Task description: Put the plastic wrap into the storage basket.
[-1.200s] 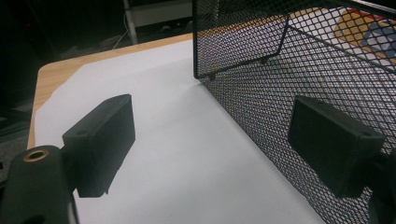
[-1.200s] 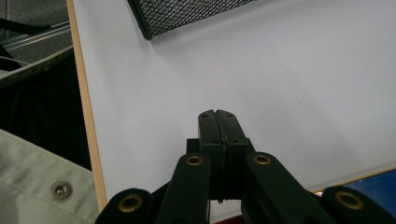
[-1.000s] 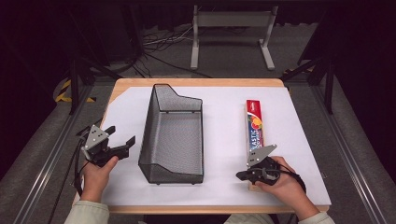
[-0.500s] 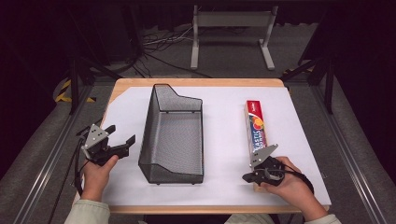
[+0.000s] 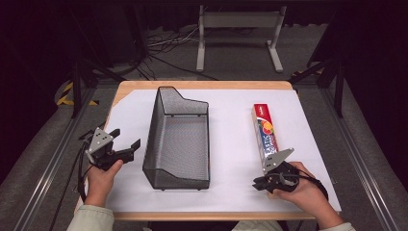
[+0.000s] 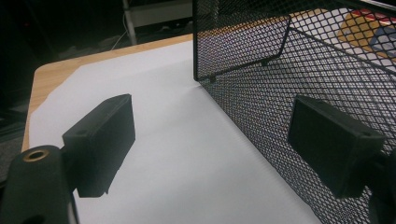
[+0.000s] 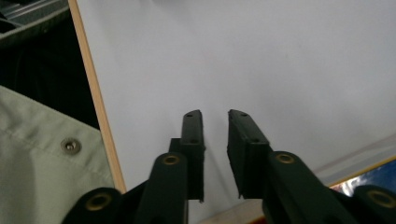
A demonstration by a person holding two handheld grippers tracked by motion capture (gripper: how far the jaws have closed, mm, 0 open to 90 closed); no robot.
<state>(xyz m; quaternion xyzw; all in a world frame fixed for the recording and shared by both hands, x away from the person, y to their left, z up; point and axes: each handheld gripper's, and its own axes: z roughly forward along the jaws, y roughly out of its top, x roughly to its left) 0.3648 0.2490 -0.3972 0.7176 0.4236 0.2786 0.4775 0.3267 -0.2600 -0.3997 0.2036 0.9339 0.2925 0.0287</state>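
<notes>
A: The right gripper [image 5: 260, 183] is hovering by the near end of the plastic wrap box [image 5: 265, 134], jaws nearly together on nothing. The box is lying flat on the white sheet [image 5: 231, 144], well right of the wire mesh basket [image 5: 178, 139].

B: I'd be opening wider, turning toward the box and closing across its narrow width.

A: And the left gripper [image 5: 126, 147]?

B: It is waiting beside the basket's left wall, jaws wide apart, ready to steady it.

table [image 5: 202, 85], white sheet [image 5: 231, 159], mesh basket [image 5: 179, 144], foil box [image 5: 265, 132]
</notes>
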